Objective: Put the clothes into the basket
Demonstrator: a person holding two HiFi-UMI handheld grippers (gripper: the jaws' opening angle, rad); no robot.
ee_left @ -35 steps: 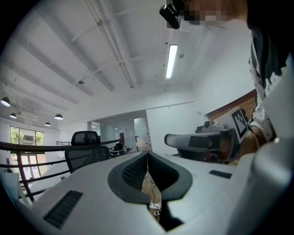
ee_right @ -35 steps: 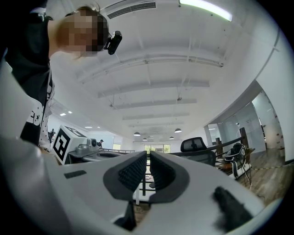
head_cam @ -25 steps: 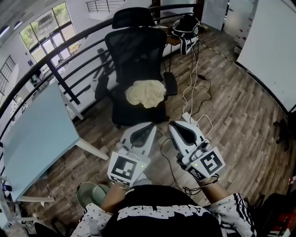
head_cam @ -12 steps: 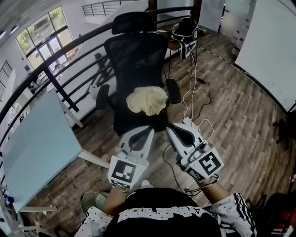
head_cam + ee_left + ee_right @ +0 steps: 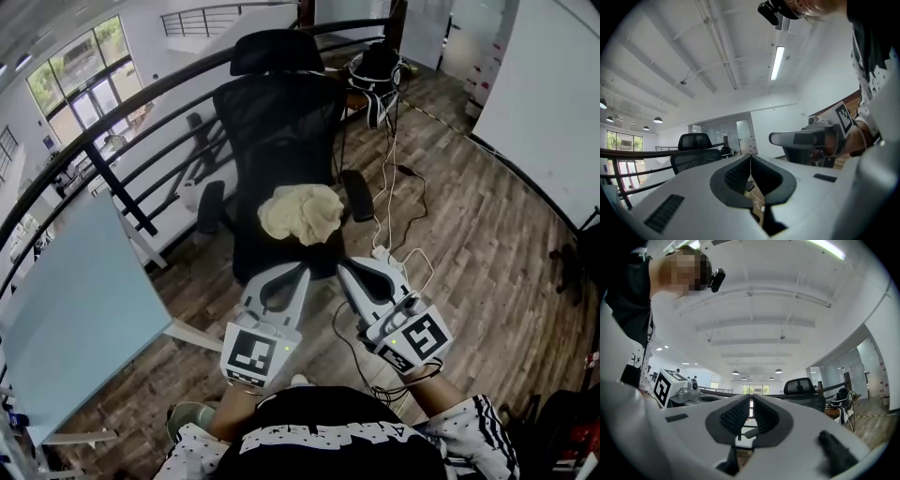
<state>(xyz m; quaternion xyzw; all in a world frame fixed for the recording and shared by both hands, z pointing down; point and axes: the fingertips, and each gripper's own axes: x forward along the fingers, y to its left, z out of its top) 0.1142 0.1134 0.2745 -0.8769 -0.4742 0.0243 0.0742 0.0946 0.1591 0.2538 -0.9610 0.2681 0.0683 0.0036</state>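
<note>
A crumpled cream-coloured garment point(image 5: 300, 214) lies on the seat of a black office chair point(image 5: 277, 122) in the head view. My left gripper point(image 5: 287, 272) is held level just short of the seat's front edge, its jaws shut and empty. Beside it on the right, my right gripper point(image 5: 361, 270) is also shut with nothing in it. In the left gripper view the shut left gripper point(image 5: 750, 158) points past the chair's headrest point(image 5: 695, 141). The right gripper view shows the shut right gripper point(image 5: 751, 399) and the chair back point(image 5: 800, 386). No basket is in view.
A pale blue table point(image 5: 70, 309) stands at the left. A black railing point(image 5: 112, 141) runs behind the chair. White cables and a power strip point(image 5: 386, 253) lie on the wooden floor right of the chair. A black bag point(image 5: 377, 64) sits on a far stand.
Both grippers have come closer to the chair, so the chair and garment sit nearer and lower in the head view. The green object by the left elbow has slid almost out of view.
</note>
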